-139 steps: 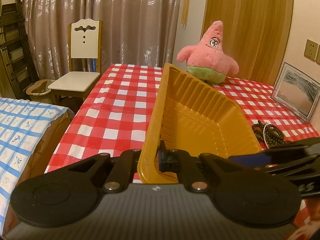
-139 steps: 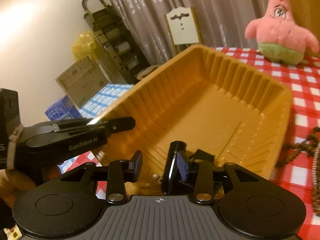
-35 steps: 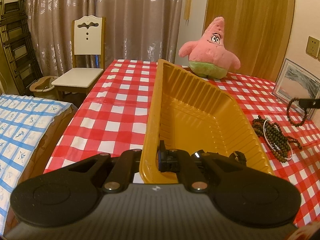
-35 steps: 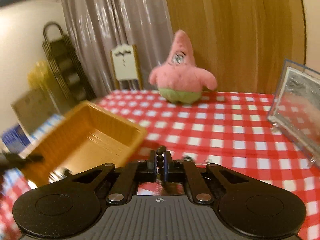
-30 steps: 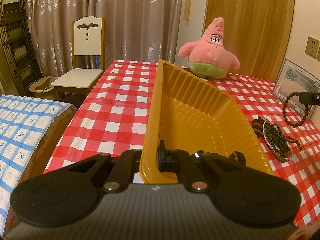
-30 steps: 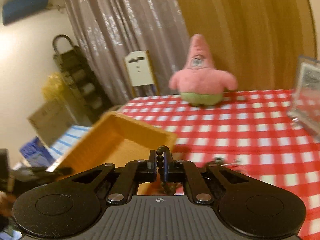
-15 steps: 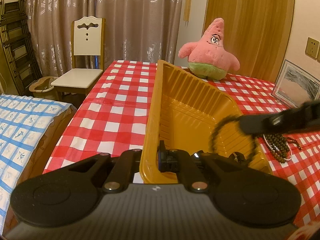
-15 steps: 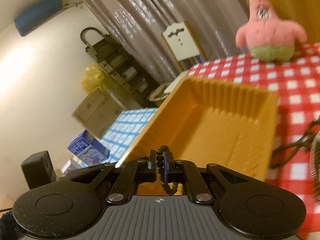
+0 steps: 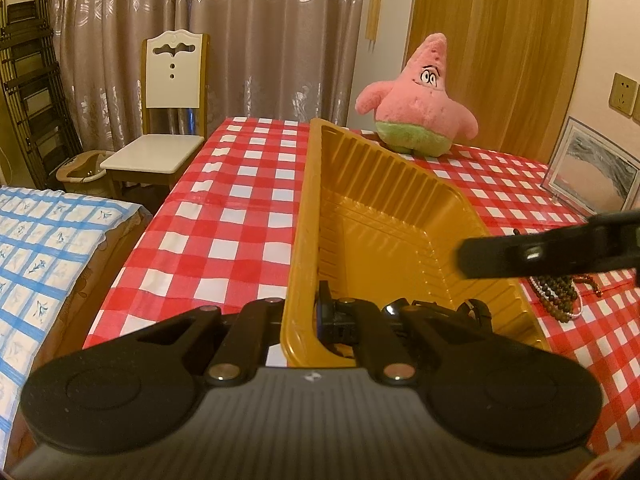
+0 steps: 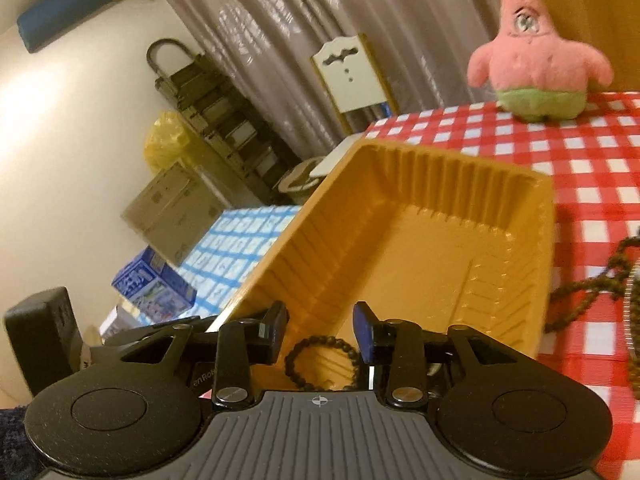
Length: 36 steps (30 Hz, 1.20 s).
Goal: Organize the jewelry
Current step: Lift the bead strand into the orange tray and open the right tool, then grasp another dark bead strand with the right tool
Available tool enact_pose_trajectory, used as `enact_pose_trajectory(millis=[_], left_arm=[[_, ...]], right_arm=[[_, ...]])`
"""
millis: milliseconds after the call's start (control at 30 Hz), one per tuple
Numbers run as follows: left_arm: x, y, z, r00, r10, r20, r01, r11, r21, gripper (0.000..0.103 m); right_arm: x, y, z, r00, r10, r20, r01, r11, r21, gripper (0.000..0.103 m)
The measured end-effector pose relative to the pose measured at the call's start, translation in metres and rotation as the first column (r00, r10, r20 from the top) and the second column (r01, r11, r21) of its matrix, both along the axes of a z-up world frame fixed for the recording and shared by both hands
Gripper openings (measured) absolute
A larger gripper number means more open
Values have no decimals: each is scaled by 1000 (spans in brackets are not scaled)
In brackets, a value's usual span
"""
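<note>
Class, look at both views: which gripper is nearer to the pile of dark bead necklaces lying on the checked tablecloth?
Right. The right gripper reaches over the tray's side next to the bead pile; the left gripper clamps the orange plastic tray at its opposite wall.

Black ribbed gripper (image 10: 320,330), blue pads, silver screws

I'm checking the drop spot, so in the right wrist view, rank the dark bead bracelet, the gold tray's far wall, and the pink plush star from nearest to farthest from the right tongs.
1. Dark bead bracelet: just below the opening right tongs, free of the pads.
2. Gold tray's far wall: mid-picture.
3. Pink plush star: upper right, on the checked cloth beyond the tray.
</note>
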<state>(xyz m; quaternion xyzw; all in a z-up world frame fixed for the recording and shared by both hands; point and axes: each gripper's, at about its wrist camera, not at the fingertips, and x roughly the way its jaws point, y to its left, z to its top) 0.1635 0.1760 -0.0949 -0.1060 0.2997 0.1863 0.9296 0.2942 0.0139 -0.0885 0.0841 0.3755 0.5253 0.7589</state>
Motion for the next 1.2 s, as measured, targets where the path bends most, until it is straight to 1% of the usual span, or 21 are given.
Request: enact_pose_trajectory(millis=[133,267,433,533,633,767,867,967,1100,1200], left_arm=[[-1,-1,-2,1000,-2,1,2,1000,3,4],[-2,-3,-3,1000,2,1,-2,1000,-2,4],[-3,-4,-3,1000,1,0,-1,1000,0,4],[-3,-4,-3,1000,2,1,-2,1000,1,4],[-3,-4,-3,1000,2,1,-2,1000,0,4],[-4,-3,-3,1000,2,-2,-2,1000,1,4],[-4,-3,-3,1000,1,-3,-1,1000,4,4],[-4,-3,-3,1000,2,-4,-2,1000,4,4],[-5,-2,-3,1000,5,-8,-5,1000,5,4],[-4,-1,-4,1000,6,-13,-6,1000,5,4]], right_arm=[[-2,-33,4,997,-59,48,59,998,-13,37],[-4,-69,1,988,-130,89,135,989,-55,37],[-3,-122,-11,970,-221,102,232,965,-118,37],[0,-151,-17,954,-277,116,293,942,-164,37],[5,-179,-24,933,-334,137,357,910,-212,37],[15,-209,-30,905,-387,177,422,870,-255,37],[25,-226,-34,892,-404,202,447,852,-272,37],[37,-238,-37,886,-407,220,458,843,-282,37],[52,-244,-43,894,-374,245,438,847,-303,37],[64,-240,-48,901,-339,271,417,849,-325,37]])
